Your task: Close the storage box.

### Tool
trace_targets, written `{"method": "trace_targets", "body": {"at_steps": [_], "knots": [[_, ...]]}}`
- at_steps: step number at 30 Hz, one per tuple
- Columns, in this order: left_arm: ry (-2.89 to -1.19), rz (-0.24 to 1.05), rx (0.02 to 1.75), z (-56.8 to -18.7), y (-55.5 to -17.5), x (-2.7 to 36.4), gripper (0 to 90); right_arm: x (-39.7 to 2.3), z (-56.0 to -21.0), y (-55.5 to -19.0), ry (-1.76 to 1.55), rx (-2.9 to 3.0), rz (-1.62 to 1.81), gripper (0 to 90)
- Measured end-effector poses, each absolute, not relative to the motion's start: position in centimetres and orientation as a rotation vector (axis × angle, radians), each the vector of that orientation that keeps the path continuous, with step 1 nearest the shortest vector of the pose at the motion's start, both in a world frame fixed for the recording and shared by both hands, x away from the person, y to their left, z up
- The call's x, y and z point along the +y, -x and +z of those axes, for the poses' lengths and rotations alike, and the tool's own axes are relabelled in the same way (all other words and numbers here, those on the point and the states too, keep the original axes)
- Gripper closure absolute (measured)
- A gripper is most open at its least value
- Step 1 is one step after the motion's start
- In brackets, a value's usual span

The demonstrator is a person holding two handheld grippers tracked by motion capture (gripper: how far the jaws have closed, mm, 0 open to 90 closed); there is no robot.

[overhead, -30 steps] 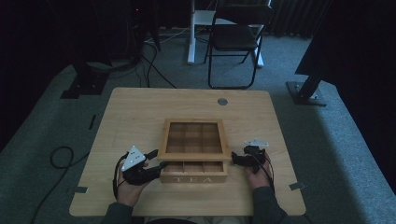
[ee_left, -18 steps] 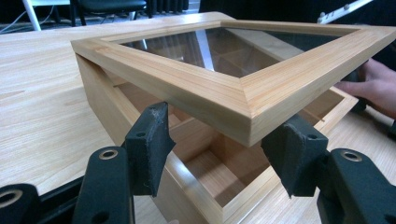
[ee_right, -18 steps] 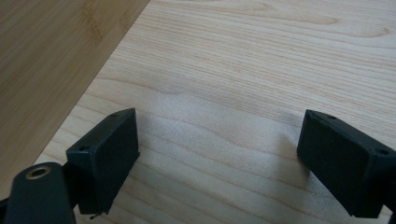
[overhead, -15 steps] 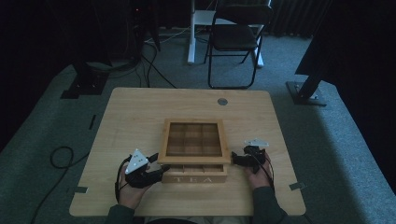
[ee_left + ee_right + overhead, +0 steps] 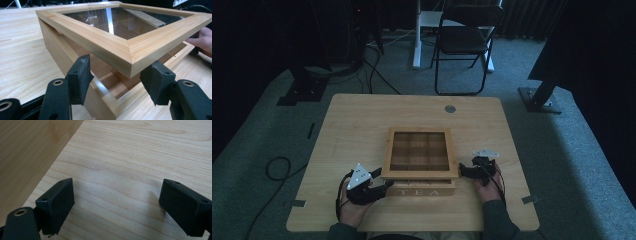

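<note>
A wooden tea box stands at the table's (image 5: 357,130) front middle, its base (image 5: 424,191) marked TEA. Its glass-paned lid (image 5: 419,173) is tilted up at the front, leaving a gap over the base (image 5: 62,57). My left gripper (image 5: 384,184) is open at the front left corner. The corner of the lid (image 5: 112,47) sits between and just above the fingertips of my left gripper (image 5: 120,80). By the box's right side my right gripper (image 5: 462,171) is open. My right gripper (image 5: 117,202) holds nothing, over pale wood (image 5: 137,157) beside a darker wooden face (image 5: 25,150).
A round grommet (image 5: 450,108) is set in the table's far side. Behind the table stand a black chair (image 5: 464,40) and two stand bases (image 5: 302,92) (image 5: 539,97). A cable (image 5: 277,167) loops on the carpet at the left. A hand (image 5: 200,42) rests beyond the box.
My left gripper has slid slightly toward the near edge and in to the box's front left corner. The right gripper has stayed put.
</note>
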State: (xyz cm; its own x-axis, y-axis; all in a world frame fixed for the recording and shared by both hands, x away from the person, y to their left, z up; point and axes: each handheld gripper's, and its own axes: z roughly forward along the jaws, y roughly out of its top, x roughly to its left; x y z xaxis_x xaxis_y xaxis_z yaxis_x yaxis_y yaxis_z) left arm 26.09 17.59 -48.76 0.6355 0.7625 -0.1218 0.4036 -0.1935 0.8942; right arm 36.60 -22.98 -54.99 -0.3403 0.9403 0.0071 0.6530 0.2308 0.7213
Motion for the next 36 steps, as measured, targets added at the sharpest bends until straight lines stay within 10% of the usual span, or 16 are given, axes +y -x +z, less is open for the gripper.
{"method": "trace_targets", "body": {"at_steps": [36], "knots": [[-1.853, 0.415, 1.016, -50.8, -24.3, 17.6, 42.7, -22.9, -55.0, -36.6, -1.451, 2.091, 0.898, 12.3]]}}
